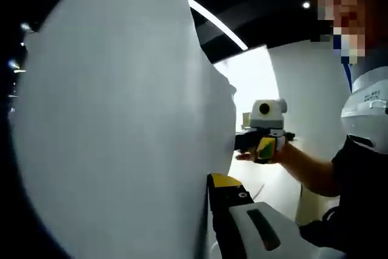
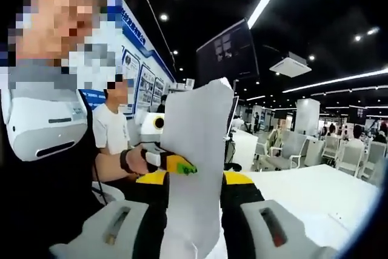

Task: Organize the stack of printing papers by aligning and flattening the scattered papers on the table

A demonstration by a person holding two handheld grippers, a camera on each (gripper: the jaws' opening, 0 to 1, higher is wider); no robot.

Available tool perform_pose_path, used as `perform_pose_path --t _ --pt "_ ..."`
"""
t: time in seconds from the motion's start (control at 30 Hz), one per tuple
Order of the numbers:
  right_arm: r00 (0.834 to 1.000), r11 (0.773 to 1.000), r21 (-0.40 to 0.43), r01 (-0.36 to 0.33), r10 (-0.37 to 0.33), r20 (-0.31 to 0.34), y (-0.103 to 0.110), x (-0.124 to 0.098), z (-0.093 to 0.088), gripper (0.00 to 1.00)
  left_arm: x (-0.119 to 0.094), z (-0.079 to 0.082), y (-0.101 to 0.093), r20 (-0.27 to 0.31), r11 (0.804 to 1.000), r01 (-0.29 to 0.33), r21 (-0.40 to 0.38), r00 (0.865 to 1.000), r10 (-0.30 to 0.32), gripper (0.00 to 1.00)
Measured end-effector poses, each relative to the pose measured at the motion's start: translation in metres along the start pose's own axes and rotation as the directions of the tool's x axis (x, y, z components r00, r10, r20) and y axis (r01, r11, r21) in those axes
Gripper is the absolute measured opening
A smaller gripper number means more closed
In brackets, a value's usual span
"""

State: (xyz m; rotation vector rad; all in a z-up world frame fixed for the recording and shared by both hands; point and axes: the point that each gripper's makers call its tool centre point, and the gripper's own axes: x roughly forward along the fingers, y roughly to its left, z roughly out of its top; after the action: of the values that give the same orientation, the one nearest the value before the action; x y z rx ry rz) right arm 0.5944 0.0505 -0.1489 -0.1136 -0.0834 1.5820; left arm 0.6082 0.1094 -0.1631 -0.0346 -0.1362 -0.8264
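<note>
The stack of white printing papers (image 1: 121, 119) is held upright in the air. It covers the left jaw of my left gripper (image 1: 203, 181), and the sheets press against that gripper's black and yellow right jaw. In the right gripper view the papers (image 2: 197, 144) stand between the two jaws of my right gripper (image 2: 194, 181), which is shut on their lower edge. My left gripper (image 2: 177, 165) comes in from the left, held in a hand, and pinches the papers' side edge. My right gripper (image 1: 260, 148) meets the papers' far edge in the left gripper view.
A white table (image 2: 315, 195) lies below to the right, with grey chairs (image 2: 291, 150) behind it. A dark hanging screen (image 2: 227, 50) is above the papers. The person holding the grippers stands close, and another person in a white shirt (image 2: 109, 128) is behind.
</note>
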Motion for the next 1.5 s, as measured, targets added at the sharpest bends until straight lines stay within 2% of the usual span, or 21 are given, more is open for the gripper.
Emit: perform_pose_path --t 0.13,0.23,0.37,0.5,0.77,0.9,1.1,1.17,1.27,1.5 --pt "0.999 0.999 0.014 0.035 -0.035 0.007 -0.006 -0.004 0.0 0.36 -0.001 0.0 0.001 0.004 1.0 -0.009 -0.005 1.0 0.009 0.05" --pt "0.998 0.998 0.014 0.063 -0.063 0.018 -0.009 -0.007 -0.001 0.43 0.0 -0.001 0.001 0.0 1.0 -0.011 -0.024 1.0 0.011 0.05" --pt "0.99 0.992 0.04 0.117 -0.119 0.068 -0.022 -0.01 0.002 0.55 -0.002 -0.001 0.003 0.001 0.999 -0.027 -0.021 1.0 0.027 0.05" --pt "0.981 0.985 0.067 0.16 -0.166 0.101 -0.031 -0.013 0.007 0.68 -0.006 -0.001 0.011 0.012 0.997 -0.056 -0.052 0.998 0.057 0.05" --pt "0.961 0.967 0.068 0.247 -0.253 0.108 -0.042 -0.02 0.009 0.83 -0.011 0.003 0.023 0.027 0.992 -0.092 -0.083 0.995 0.095 0.06" --pt "0.949 0.952 0.088 0.293 -0.301 0.092 -0.049 -0.026 0.005 0.85 -0.013 0.003 0.028 0.031 0.989 -0.112 -0.102 0.993 0.116 0.06" --pt "0.925 0.922 0.165 0.352 -0.369 0.089 -0.062 -0.039 0.001 0.89 -0.018 0.006 0.032 0.04 0.984 -0.128 -0.121 0.99 0.134 0.06" --pt "0.909 0.904 0.199 0.378 -0.403 0.106 -0.068 -0.047 0.002 0.9 -0.02 0.007 0.034 0.052 0.981 -0.136 -0.138 0.988 0.144 0.06" --pt "0.895 0.89 0.24 0.388 -0.426 0.133 -0.073 -0.056 0.005 0.9 -0.022 0.008 0.038 0.062 0.976 -0.146 -0.158 0.986 0.158 0.06" --pt "0.874 0.87 0.308 0.385 -0.451 0.181 -0.077 -0.07 0.011 0.9 -0.024 0.008 0.044 0.075 0.966 -0.166 -0.199 0.98 0.184 0.06"
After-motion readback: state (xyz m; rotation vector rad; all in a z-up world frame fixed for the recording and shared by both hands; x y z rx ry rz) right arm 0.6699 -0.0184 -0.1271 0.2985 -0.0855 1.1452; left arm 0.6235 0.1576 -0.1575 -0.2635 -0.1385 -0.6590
